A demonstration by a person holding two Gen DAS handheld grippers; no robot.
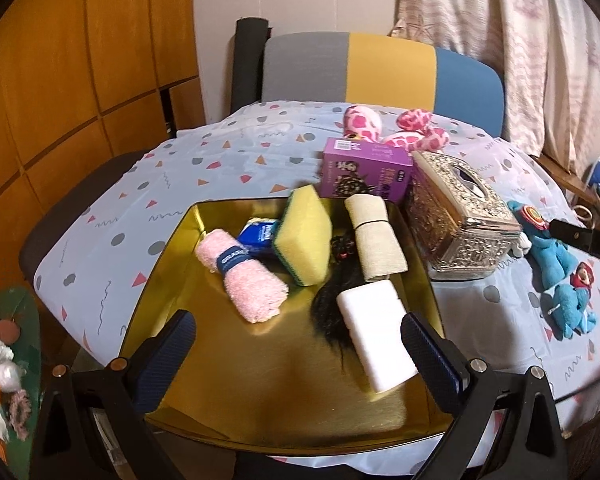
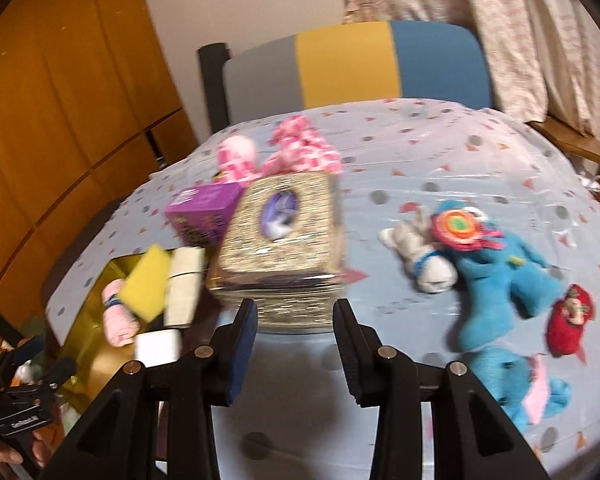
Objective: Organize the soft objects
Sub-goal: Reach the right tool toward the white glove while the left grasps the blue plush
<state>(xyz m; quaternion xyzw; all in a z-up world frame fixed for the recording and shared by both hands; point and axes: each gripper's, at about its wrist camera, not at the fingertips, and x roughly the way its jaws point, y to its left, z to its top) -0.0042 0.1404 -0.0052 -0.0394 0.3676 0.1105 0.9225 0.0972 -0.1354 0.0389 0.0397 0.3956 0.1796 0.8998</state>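
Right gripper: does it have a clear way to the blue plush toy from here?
Probably yes. The right gripper is open and empty, and the blue plush toy lies uncovered on the tablecloth to its right, clear of the ornate tissue box.

The desk [image 1: 240,152], under a patterned cloth, carries a gold tray [image 1: 260,380] at its near edge, a purple box [image 1: 366,170], an ornate tissue box [image 1: 460,216], and plush toys [image 1: 556,264] rightward.

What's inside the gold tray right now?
In the gold tray: pink towel, blue packet, yellow sponge, beige roll, white block, black hair piece partly covered.
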